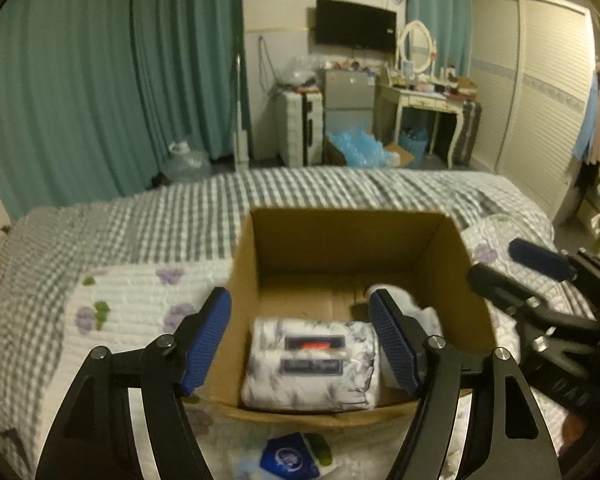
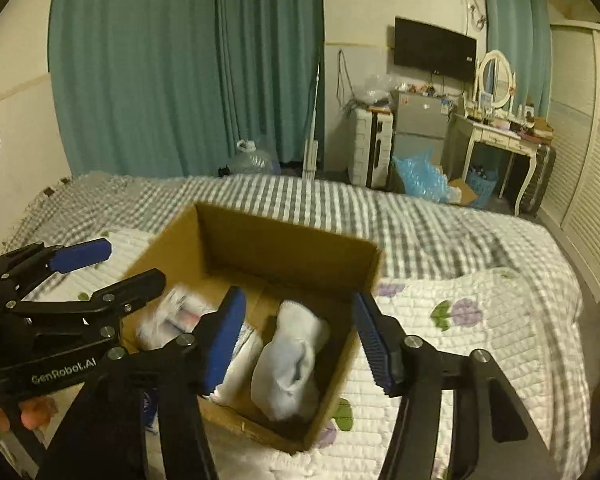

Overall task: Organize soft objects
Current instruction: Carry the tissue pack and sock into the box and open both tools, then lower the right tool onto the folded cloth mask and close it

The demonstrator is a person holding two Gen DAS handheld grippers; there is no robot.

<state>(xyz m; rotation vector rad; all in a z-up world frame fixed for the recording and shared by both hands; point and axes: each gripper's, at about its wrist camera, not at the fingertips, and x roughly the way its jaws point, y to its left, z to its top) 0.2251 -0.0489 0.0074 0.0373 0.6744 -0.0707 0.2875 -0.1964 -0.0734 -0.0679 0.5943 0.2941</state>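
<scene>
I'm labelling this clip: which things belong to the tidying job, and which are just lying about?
Job:
cardboard box
tissue pack in it
white cloth bundle in it
left gripper, open
right gripper, open

Lying about:
blue packet on quilt
water jug
TV

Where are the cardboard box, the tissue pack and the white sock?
box [image 1: 340,240], left wrist view, inner face of far wall.
tissue pack [image 1: 312,364], left wrist view, middle of its printed top.
sock [image 2: 290,360], right wrist view, middle of its bundle.
</scene>
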